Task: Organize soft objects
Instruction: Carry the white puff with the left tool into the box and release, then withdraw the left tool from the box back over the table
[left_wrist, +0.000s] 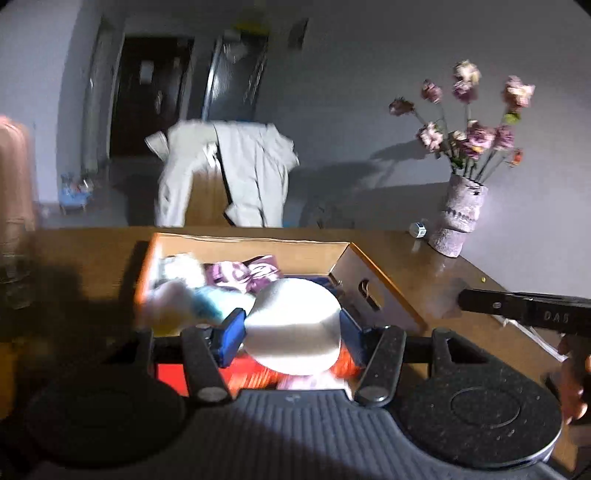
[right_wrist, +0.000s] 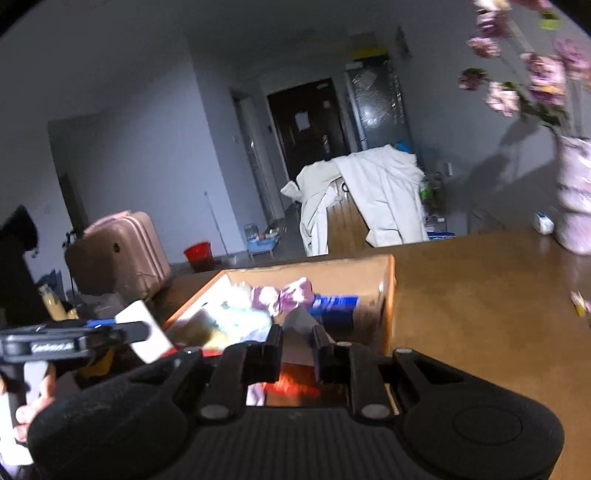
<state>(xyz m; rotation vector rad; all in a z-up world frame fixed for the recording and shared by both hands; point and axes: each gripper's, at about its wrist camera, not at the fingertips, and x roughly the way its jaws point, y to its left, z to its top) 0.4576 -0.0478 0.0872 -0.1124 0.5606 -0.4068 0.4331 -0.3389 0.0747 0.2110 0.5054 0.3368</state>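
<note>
The left gripper (left_wrist: 291, 330) has its blue pads clamped on a white foam block (left_wrist: 293, 325), held just above the cardboard box (left_wrist: 384, 288) of soft things. The right gripper (right_wrist: 297, 341), beside it, is pinched closed on nothing.

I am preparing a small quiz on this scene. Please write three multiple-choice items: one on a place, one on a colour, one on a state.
1. Where does the vase of flowers stand?
A. inside the box
B. on the table, beyond the box
C. on the floor

2. What colour are the left gripper's pads?
A. blue
B. red
C. yellow

3. The left gripper is
A. empty
B. closed on a white round object
C. shut on a purple cloth

Key: 1 B, the vase rests on the tabletop past the cardboard box. 2 A, both pads are blue. 3 B, the pads press its sides.
</note>
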